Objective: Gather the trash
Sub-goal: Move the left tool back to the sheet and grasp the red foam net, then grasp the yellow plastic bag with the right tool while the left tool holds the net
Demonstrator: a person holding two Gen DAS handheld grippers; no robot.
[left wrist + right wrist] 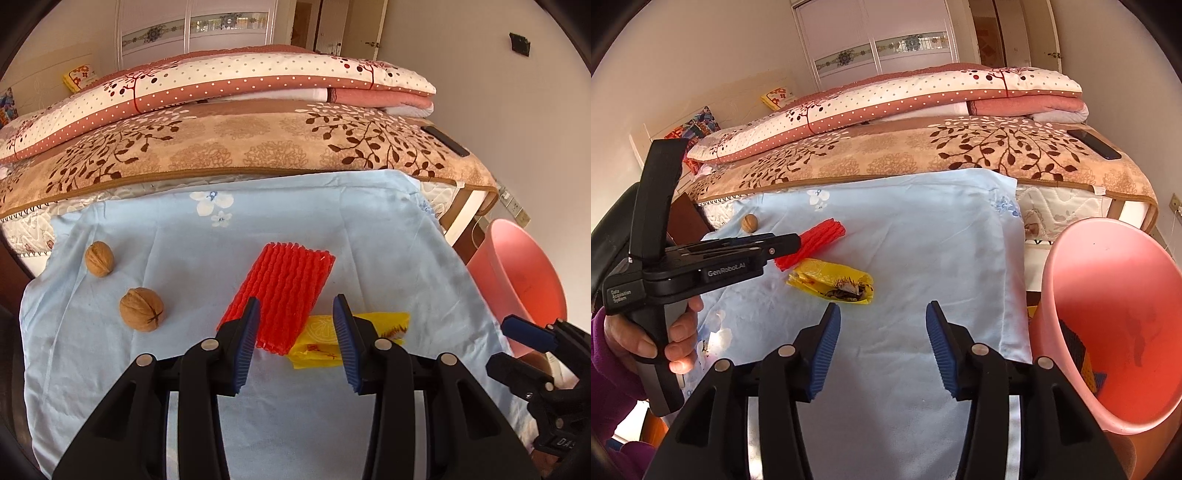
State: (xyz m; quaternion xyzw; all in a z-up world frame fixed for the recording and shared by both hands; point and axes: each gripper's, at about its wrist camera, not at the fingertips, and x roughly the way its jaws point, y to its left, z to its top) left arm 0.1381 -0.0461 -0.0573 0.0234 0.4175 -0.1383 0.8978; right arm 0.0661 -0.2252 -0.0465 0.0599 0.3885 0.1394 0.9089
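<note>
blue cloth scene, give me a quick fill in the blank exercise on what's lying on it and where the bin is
1. Two ____ lie on the blue cloth, left of the red foam net.
2. The yellow wrapper lies partly under the ____ foam net.
3. The bin off the cloth's right edge is ____ in colour.
4. Nothing sits between the right gripper fingers, so its jaws are ____.

Missing words: walnuts; red; pink; open

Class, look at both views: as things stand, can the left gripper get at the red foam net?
Probably yes. The left gripper has open, empty jaws right over the near end of the net; nothing lies between. The yellow wrapper is tucked under one corner.
</note>
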